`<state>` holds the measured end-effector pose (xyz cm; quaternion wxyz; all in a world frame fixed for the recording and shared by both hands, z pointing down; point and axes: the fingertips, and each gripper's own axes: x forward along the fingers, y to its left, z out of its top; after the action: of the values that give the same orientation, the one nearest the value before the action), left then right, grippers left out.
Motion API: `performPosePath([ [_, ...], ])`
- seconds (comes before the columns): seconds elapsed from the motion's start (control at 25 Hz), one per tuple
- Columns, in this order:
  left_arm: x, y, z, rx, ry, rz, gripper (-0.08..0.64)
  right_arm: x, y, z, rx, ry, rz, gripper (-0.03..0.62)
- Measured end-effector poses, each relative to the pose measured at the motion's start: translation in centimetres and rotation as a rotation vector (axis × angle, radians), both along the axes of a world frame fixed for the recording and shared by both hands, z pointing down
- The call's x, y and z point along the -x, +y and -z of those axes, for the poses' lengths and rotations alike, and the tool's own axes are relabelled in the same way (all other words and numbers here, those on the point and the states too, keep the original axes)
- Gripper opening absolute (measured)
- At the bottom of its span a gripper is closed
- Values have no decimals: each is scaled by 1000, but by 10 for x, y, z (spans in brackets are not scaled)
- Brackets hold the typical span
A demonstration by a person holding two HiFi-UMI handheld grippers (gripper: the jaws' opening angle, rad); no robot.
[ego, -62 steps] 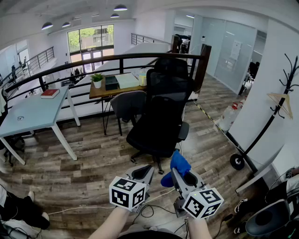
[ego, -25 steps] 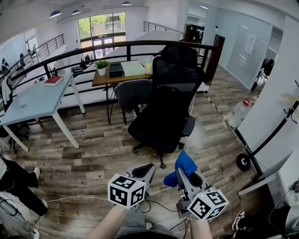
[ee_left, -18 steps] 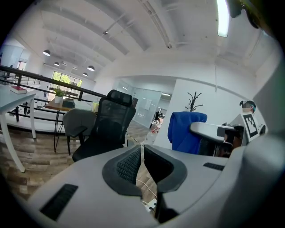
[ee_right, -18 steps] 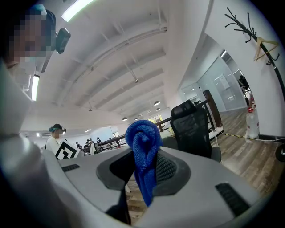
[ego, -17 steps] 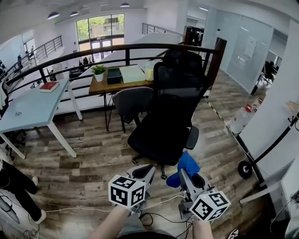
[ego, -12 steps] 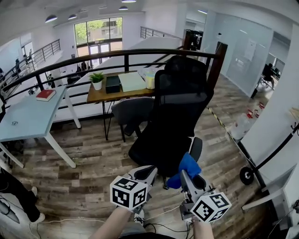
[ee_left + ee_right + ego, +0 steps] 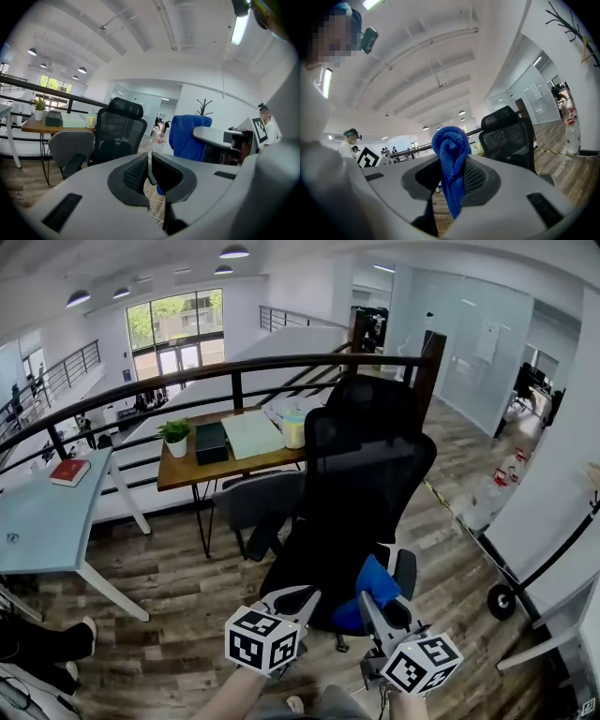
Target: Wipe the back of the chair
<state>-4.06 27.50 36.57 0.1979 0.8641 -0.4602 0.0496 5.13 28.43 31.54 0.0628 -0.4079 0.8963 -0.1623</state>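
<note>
A black mesh office chair (image 7: 361,484) with a headrest stands ahead of me, its seat just beyond both grippers. It also shows as the chair (image 7: 117,133) in the left gripper view and the chair (image 7: 508,136) in the right gripper view. My right gripper (image 7: 375,589) is shut on a blue cloth (image 7: 366,587), which bunches up above its jaws as the cloth (image 7: 452,154). My left gripper (image 7: 295,598) is shut with nothing between its jaws, low and left of the cloth. Both grippers sit short of the chair's back.
A grey chair (image 7: 258,502) stands at a wooden desk (image 7: 202,465) with a plant, a box and papers. A black railing (image 7: 234,376) runs behind. A white table (image 7: 47,521) with a red book is on the left. A coat stand's wheeled base (image 7: 502,601) is on the right.
The view has closed in on the black chair, which now looms larger and nearer. Both grippers keep their hold and stay low in front of me.
</note>
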Motion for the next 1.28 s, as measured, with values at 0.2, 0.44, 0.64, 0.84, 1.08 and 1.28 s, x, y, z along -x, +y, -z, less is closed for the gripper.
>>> performPosePath([
  [0.2,4,-31,-9,10,3,-29,34,3,-36,-13,24,13,-22,103],
  [0.44,8,-88,-18,18,1,-8,34,8,-97,-14,6,15,0,103],
  [0.64,2,-158,-7,7,0,9,34,-4,-168,0,-17,15,5,103],
  [0.84,-10,-221,5,-12,7,23,34,-19,-234,11,-32,18,13,103],
  [1.08,-29,-273,7,-5,21,27,34,-34,-283,13,-27,23,20,103],
  [1.28,-37,-301,8,12,18,17,34,-38,-312,12,-6,17,20,103],
])
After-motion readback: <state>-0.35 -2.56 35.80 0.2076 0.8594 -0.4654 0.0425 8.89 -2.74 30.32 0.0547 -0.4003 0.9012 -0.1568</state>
